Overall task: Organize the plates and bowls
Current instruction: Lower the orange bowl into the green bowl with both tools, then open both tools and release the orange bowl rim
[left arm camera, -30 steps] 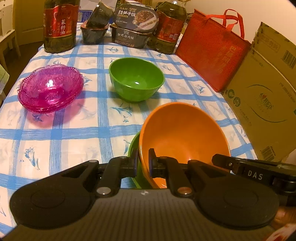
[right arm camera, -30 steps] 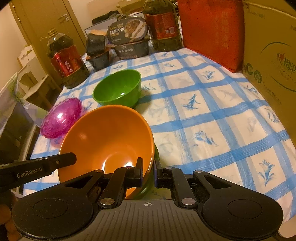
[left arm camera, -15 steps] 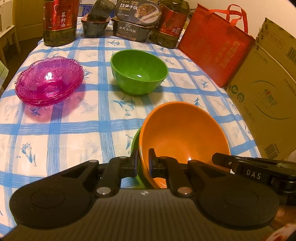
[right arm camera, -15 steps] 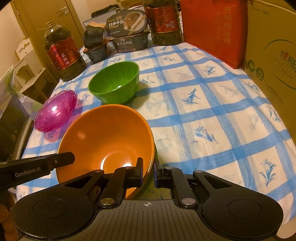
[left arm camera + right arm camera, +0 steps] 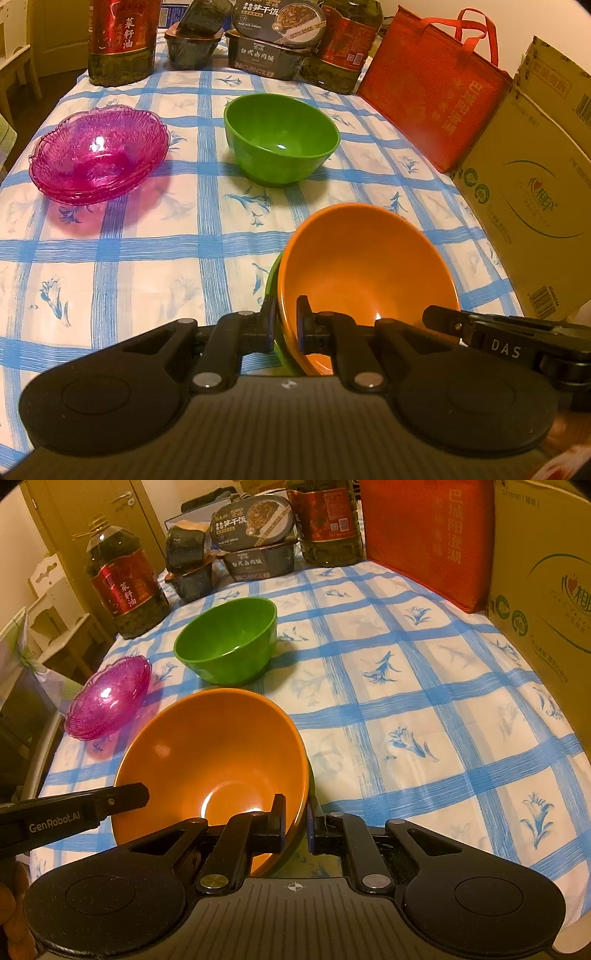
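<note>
A table is covered by a white cloth checked with blue bands and printed with blue flowers. On it are set a stack of pink glass bowls at the left and a green bowl near the middle. Along the far edge are ranged two oil bottles and black food containers, while a red bag and a cardboard box are stood along the right side.
</note>
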`<state>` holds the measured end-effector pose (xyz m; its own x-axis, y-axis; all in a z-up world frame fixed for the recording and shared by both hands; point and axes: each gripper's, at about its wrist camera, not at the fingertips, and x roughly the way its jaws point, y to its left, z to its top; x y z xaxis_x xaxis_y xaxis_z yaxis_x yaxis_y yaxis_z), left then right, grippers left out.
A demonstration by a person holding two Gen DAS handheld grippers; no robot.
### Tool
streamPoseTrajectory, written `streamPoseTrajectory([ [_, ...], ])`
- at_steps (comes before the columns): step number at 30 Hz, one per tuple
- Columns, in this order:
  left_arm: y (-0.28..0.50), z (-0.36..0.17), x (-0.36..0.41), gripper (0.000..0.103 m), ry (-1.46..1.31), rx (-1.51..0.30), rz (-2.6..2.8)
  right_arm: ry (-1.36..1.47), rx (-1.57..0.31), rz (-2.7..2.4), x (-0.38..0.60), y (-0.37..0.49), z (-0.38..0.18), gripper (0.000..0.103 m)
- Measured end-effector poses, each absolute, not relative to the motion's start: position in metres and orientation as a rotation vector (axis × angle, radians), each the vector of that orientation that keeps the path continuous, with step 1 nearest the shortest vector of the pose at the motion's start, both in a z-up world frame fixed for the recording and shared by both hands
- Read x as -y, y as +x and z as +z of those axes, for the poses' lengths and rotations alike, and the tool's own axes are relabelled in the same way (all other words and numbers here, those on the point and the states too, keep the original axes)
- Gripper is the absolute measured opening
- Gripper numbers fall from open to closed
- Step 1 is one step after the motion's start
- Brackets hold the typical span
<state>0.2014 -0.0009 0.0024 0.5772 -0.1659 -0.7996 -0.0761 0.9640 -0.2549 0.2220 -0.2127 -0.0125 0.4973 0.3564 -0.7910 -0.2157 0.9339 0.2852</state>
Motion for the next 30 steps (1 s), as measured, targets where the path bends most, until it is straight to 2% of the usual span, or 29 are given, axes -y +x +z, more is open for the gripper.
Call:
streamPoseTrajectory([
  [5, 0.202, 0.000, 0.001, 0.013, -0.280, -0.954, -0.053, 0.185, -0.984, 0.348, 0.214, 0.224, -0.016, 0.013],
  [6, 0.201, 0.000, 0.001, 0.017, -0.279, -0.950, -0.050, 0.195, -0.981, 0.349, 0.215, 0.224, -0.016, 0.017],
  [8, 0.200, 0.002, 0.000, 0.017, -0.283, -0.935, -0.055, 0.215, -0.962, 0.356, 0.217, 0.223, -0.013, 0.031],
  [9, 0.200, 0.004, 0.000, 0.017, -0.282, -0.929, -0.055, 0.220, -0.953, 0.357, 0.218, 0.222, -0.012, 0.043],
  [10, 0.199, 0.005, 0.001, 0.017, -0.279, -0.924, -0.054, 0.225, -0.945, 0.358, 0.219, 0.221, -0.010, 0.047],
  [14, 0.195, 0.011, -0.001, 0.017, -0.296, -0.908, -0.057, 0.251, -0.939, 0.350, 0.224, 0.218, -0.008, 0.048],
  [19, 0.188, 0.014, -0.005, 0.023, -0.315, -0.899, -0.050, 0.278, -0.937, 0.335, 0.233, 0.210, -0.006, 0.050],
  [30, 0.168, 0.020, -0.012, 0.030, -0.337, -0.890, -0.018, 0.297, -0.936, 0.329, 0.241, 0.194, -0.001, 0.054],
])
